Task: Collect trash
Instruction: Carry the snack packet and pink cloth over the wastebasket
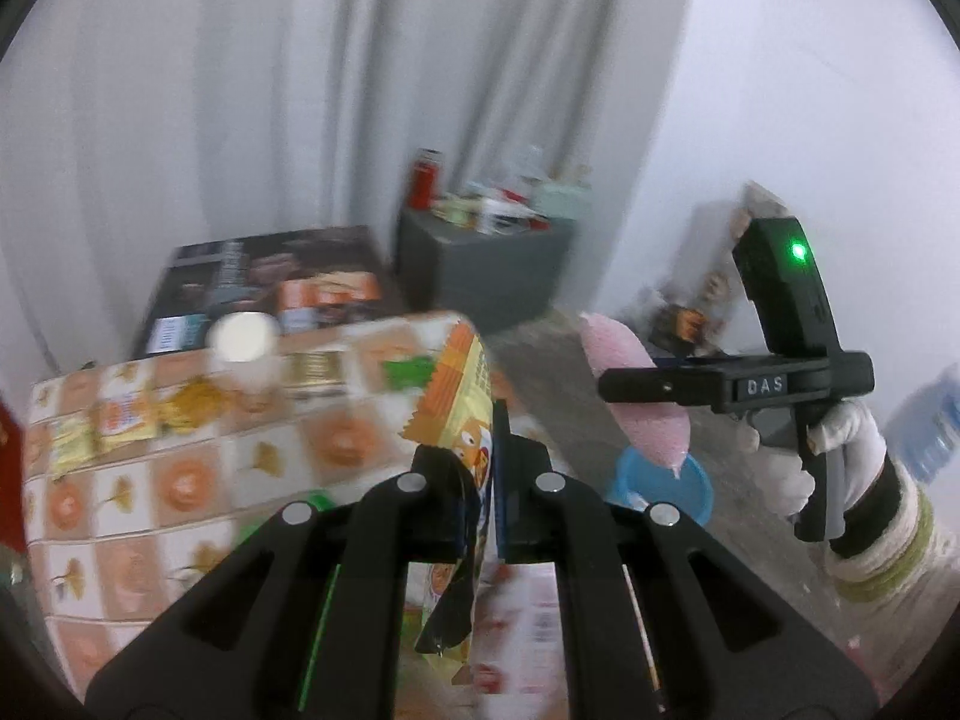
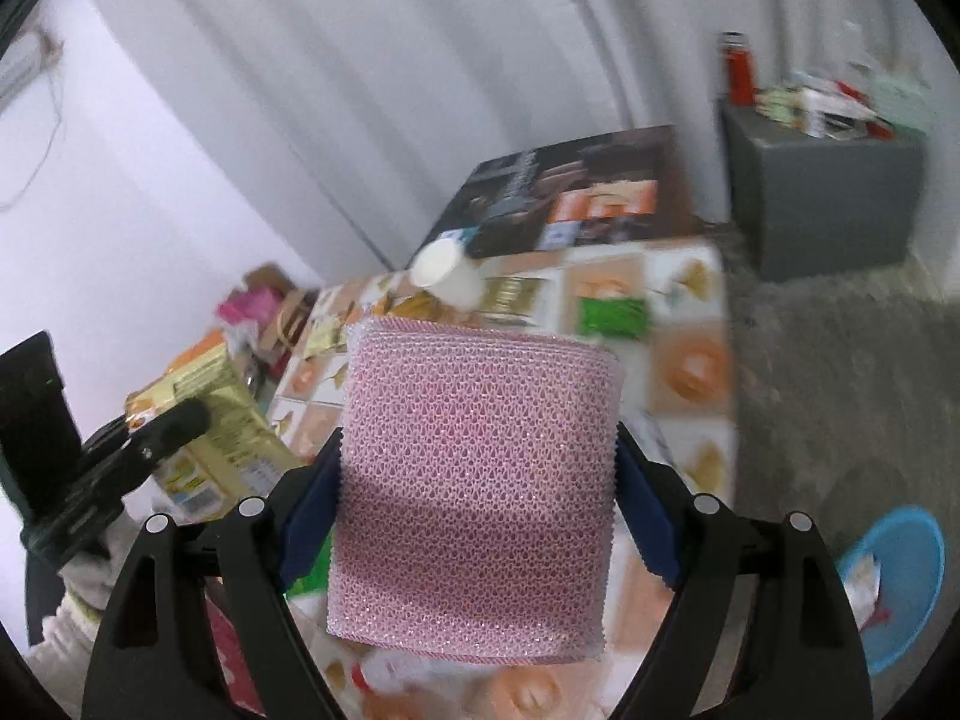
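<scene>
The left gripper (image 1: 489, 480) is pinched narrow on a crinkled yellow-and-orange foil snack wrapper (image 1: 462, 402), held edge-on above the table. The right gripper (image 2: 477, 474) stands wide, its pads pressing both sides of a pink foam mesh sleeve (image 2: 474, 480); in the left wrist view that sleeve sits at three o'clock, over a round blue plastic basin (image 1: 690, 486) on the grey floor. Beyond, a table with an orange-and-white flower-tile cloth (image 1: 180, 480) carries small yellow packets (image 1: 120, 420), a green packet (image 2: 612, 315) and a white paper cup (image 2: 447, 273) at twelve o'clock. Farther off stand a dark printed box (image 2: 570, 192) and a cluttered grey cabinet (image 2: 828, 198) before a pale curtain.
</scene>
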The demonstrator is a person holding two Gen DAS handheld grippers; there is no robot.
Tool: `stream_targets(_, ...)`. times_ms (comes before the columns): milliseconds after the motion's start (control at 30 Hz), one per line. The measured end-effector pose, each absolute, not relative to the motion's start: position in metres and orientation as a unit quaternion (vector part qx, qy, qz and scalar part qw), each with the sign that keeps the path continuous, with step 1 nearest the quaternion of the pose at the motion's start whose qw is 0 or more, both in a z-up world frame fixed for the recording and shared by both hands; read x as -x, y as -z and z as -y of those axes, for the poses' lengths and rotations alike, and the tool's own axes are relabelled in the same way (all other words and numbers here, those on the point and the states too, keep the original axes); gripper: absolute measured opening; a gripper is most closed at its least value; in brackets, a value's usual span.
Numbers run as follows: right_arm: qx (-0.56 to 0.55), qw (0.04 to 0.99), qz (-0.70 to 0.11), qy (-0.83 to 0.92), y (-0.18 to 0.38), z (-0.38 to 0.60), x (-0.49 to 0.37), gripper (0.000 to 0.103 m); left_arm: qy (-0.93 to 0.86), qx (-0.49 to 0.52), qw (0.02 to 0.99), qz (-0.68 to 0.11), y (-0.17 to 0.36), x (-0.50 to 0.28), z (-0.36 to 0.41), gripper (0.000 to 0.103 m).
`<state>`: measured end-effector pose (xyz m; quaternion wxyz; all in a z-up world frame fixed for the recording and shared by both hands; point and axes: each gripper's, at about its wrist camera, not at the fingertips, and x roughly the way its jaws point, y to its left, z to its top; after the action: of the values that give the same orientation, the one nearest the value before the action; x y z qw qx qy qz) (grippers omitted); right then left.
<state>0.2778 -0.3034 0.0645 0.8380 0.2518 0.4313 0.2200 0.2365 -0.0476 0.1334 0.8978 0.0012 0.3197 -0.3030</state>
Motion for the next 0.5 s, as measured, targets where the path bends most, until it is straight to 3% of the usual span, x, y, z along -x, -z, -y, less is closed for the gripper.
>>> stream_targets(233, -0.362, 0.813, -0.447, -0.087, 0.02, 0.441, -0.184, 0.081, 0.408, -0.045, 0.834, -0.369, -0.105, -0.225, 0.19, 0.005)
stream_targets(500, -0.504, 0.734, -0.452, 0.052, 0.156, 0.571, -0.11, 0.081, 0.496, -0.107, 0.723, -0.469, -0.007, -0.215, 0.389, 0.005)
